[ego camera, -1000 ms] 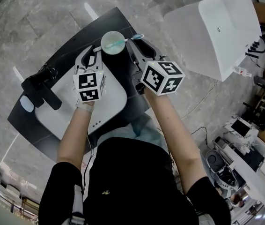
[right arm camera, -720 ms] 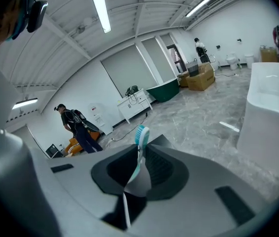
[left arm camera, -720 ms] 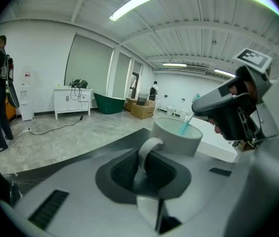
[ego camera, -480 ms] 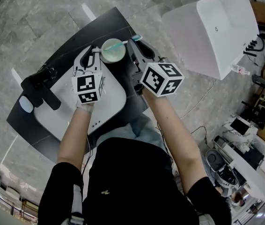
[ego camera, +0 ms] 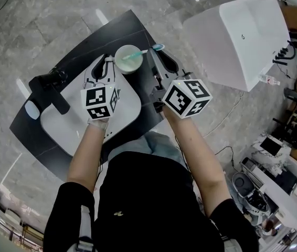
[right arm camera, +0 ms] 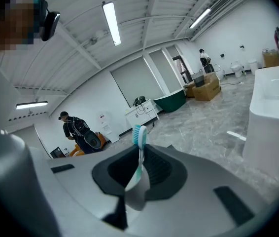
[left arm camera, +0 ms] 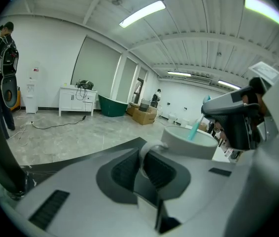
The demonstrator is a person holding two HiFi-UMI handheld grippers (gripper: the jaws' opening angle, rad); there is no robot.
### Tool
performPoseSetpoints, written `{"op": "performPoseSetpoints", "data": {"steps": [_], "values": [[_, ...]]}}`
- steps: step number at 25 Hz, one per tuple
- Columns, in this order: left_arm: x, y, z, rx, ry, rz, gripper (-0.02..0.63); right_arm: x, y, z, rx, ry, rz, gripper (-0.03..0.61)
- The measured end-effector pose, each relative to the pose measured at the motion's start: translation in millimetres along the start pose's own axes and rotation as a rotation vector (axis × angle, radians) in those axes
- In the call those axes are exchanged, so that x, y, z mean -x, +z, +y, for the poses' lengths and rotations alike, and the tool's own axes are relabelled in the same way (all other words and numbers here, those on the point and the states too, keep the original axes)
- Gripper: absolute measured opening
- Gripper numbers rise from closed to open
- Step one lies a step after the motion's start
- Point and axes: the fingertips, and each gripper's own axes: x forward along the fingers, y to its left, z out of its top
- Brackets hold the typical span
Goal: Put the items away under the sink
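A white cup hangs over the far edge of the black counter. My left gripper is shut on its handle, and its jaws have just been closing. A teal and white toothbrush lies with one end in the cup. Its head sticks up between the jaws of my right gripper, which is shut on it after just closing. In the left gripper view the toothbrush leans out of the cup toward the right gripper.
A white sink basin is set into the counter, with a black faucet at its left. A large white tub stands on the grey stone floor to the right. Equipment clutters the right edge. People stand far off in the room.
Both grippers closed their jaws, the left on the cup's handle and the right on the toothbrush. Both then rose and drew slightly back toward me, with the cup and toothbrush in them.
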Motion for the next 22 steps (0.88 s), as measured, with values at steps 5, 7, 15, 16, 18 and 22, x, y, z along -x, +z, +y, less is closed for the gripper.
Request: {"op": "performPoseSetpoints", "data": {"steps": [5, 7, 15, 16, 18, 22], "values": [[20, 14, -13, -0.019, -0.002, -0.017, 0.043, 36, 20, 18, 0.011, 0.027, -0.066, 0.052], [29, 20, -22, -0.026, -0.007, -0.025, 0.043, 53, 27, 23, 0.004, 0.038, -0.095, 0.051], [64, 22, -68, -0.023, -0.071, -0.015, 0.043, 129, 38, 31, -0.057, 0.045, -0.216, 0.051], [69, 20, -74, -0.026, -0.080, -0.013, 0.043, 139, 36, 30, -0.062, 0.042, -0.231, 0.051], [79, 15, -86, -0.034, -0.098, -0.009, 0.043, 159, 31, 28, -0.078, 0.034, -0.255, 0.051], [103, 1, -111, -0.060, -0.139, 0.009, 0.043, 203, 16, 28, -0.106, 0.004, -0.299, 0.051]]}}
